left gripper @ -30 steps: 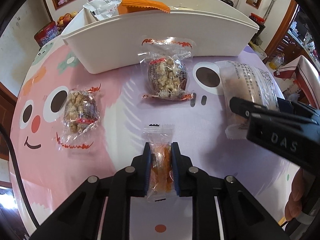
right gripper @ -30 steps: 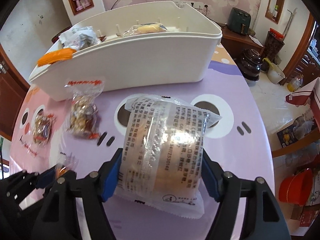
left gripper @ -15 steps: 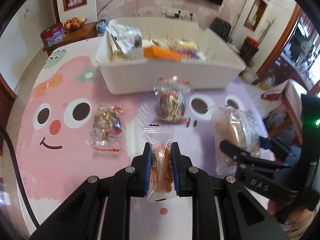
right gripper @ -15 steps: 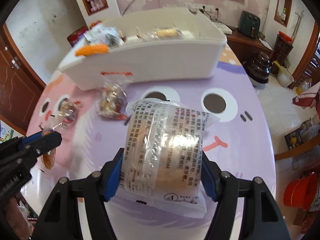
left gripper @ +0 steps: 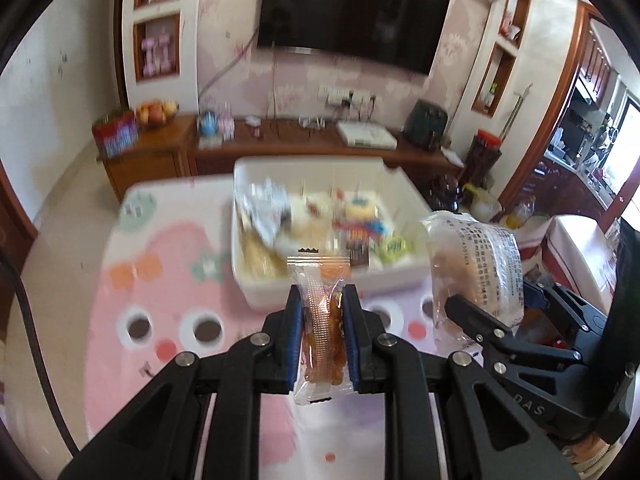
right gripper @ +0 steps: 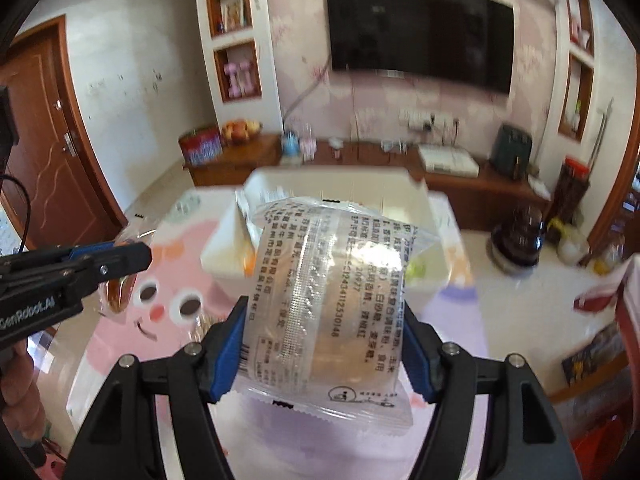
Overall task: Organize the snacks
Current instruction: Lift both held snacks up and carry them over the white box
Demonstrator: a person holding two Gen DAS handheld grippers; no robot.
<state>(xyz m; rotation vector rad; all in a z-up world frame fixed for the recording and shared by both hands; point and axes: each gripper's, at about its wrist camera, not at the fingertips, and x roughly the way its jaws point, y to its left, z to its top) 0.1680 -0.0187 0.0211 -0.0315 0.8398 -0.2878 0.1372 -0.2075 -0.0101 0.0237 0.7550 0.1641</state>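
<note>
My left gripper [left gripper: 322,340] is shut on a small clear packet of orange-brown candy [left gripper: 322,320], held high above the table. My right gripper [right gripper: 324,344] is shut on a large clear-wrapped cake packet [right gripper: 328,304] with black print; it also shows in the left wrist view [left gripper: 476,264], to the right of my left gripper. The white snack bin [left gripper: 332,292] holds several snacks and lies below and ahead of both grippers. In the right wrist view the bin [right gripper: 432,276] is partly hidden behind the cake packet, and my left gripper [right gripper: 116,264] is at the left.
The pink and purple cartoon tablecloth [left gripper: 152,308] covers the table. A small snack packet [right gripper: 202,326] lies on it near the cartoon eyes. A wooden sideboard [left gripper: 280,140] and a wall TV [left gripper: 352,28] stand behind the table.
Both grippers have risen well above the table with their packets and tilted up, so the room and the bin's inside now show. The view is blurred by motion.
</note>
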